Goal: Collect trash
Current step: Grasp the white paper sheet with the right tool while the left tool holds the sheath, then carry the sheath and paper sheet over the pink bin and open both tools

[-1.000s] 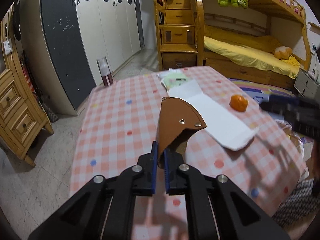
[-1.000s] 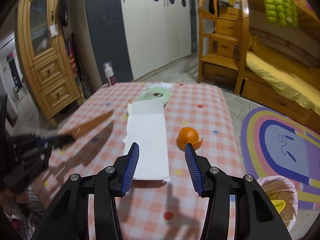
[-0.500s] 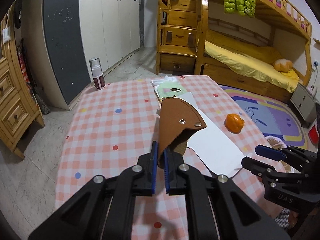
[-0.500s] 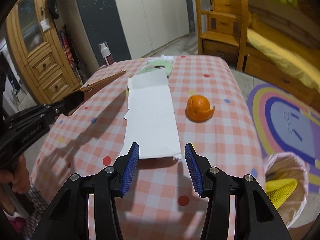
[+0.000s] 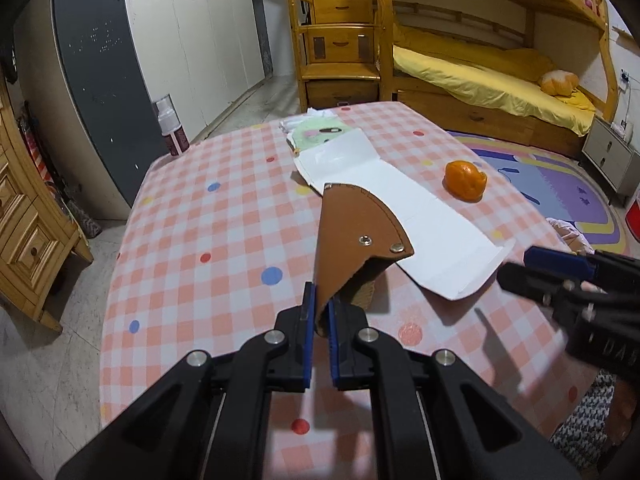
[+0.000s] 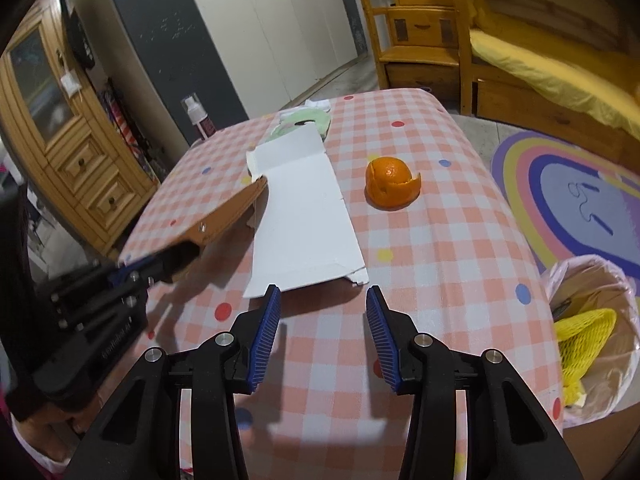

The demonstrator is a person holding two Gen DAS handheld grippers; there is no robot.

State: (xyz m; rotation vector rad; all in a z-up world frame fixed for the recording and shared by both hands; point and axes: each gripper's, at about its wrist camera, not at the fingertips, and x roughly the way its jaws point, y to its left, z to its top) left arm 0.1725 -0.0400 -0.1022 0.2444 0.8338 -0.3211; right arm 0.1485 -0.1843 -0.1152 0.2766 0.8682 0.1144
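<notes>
My left gripper (image 5: 318,300) is shut on a brown leather piece (image 5: 352,228) with two rivets, held tilted just above the checked table (image 5: 220,240). A long white flattened card (image 6: 304,216) lies in the middle of the table, and the brown piece (image 6: 228,216) overlaps its left edge. An orange peel (image 6: 390,186) sits to the right of the card. My right gripper (image 6: 323,296) hovers at the card's near end; its jaws are closing with nothing between the pads. A green packet (image 6: 304,120) lies at the card's far end.
A bin lined with a pale bag (image 6: 560,272), holding yellow netting, stands on the floor at the table's right. A spray bottle (image 5: 170,128) is at the far left corner. A wardrobe, a wooden dresser, a bunk bed and a rug surround the table.
My left gripper has carried the brown piece lower and closer to the card. The right gripper has sunk toward the card's near end, rolled a little, and its jaws have narrowed slightly.
</notes>
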